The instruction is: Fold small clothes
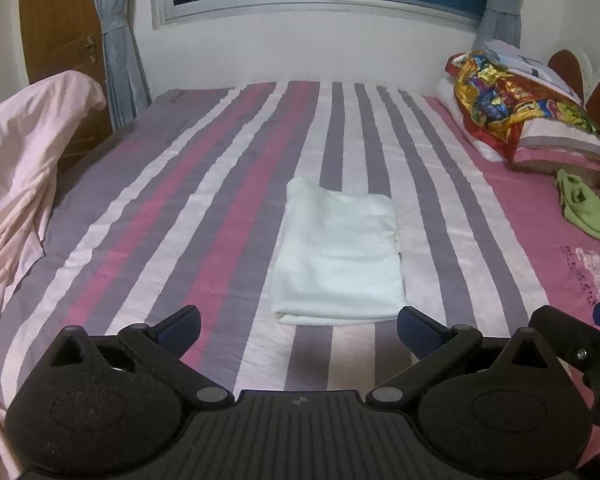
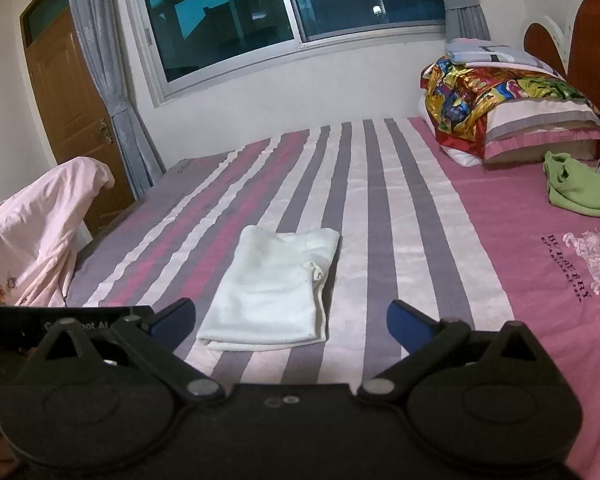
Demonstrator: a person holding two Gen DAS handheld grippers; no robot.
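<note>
A white garment (image 1: 338, 256) lies folded into a neat rectangle on the striped bed sheet (image 1: 204, 208); it also shows in the right wrist view (image 2: 276, 288). My left gripper (image 1: 299, 330) is open and empty, just in front of the garment's near edge. My right gripper (image 2: 291, 322) is open and empty, near the garment's near right corner, and part of it shows at the right edge of the left wrist view (image 1: 572, 340). A crumpled green garment (image 1: 584, 208) lies at the far right of the bed, also in the right wrist view (image 2: 578, 186).
Pillows and a colourful blanket (image 2: 500, 108) are stacked at the headboard on the right. A pink cloth (image 1: 24, 168) hangs over something at the bed's left side. A wall with a window (image 2: 292, 12) stands behind the bed, a wooden door (image 2: 72, 96) at left.
</note>
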